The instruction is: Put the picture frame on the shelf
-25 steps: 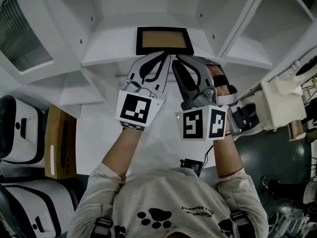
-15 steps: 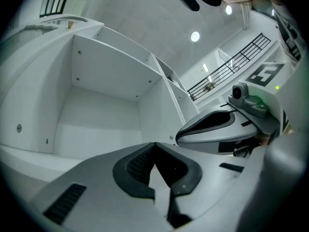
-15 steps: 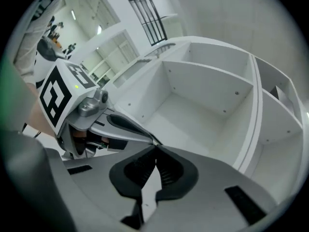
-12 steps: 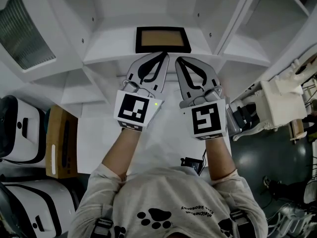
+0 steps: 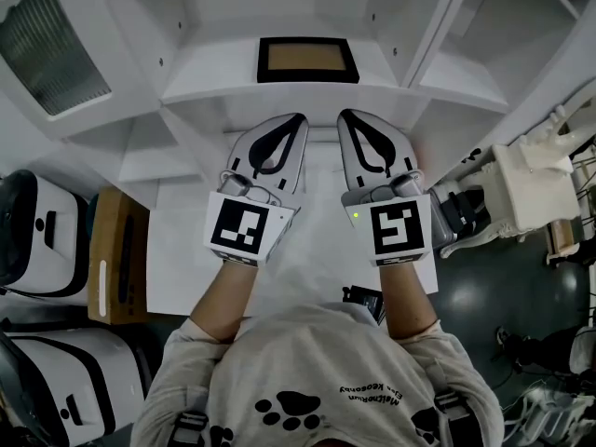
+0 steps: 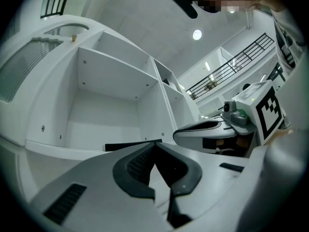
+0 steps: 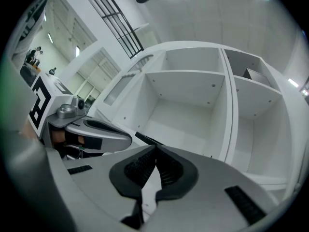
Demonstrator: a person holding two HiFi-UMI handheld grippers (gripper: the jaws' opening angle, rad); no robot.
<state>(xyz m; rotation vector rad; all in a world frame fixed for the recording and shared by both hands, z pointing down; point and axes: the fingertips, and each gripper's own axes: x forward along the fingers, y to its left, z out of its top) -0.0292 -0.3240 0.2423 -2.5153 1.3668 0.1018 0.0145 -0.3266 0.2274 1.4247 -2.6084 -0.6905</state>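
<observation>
The picture frame (image 5: 307,60), black-edged with a brown middle, lies flat on a white shelf (image 5: 223,82) straight ahead in the head view. Both grippers hover side by side just short of it, apart from it. My left gripper (image 5: 300,117) is shut with nothing in it, and so is my right gripper (image 5: 343,115). In the left gripper view the left gripper (image 6: 155,144) points at the frame (image 6: 130,145), a dark strip on the shelf edge. The right gripper view shows the right gripper (image 7: 155,147) and the frame (image 7: 147,139) just beyond.
The white shelf unit has several open compartments (image 7: 188,105) above and beside the frame. A brown cardboard box (image 5: 116,264) and white cases (image 5: 33,240) stand at the left. A white machine (image 5: 526,189) with cables stands at the right over dark floor.
Both grippers have drawn back from the frame toward me. The right gripper has rolled from on edge to flat and its jaws have closed. The frame stays on the shelf.
</observation>
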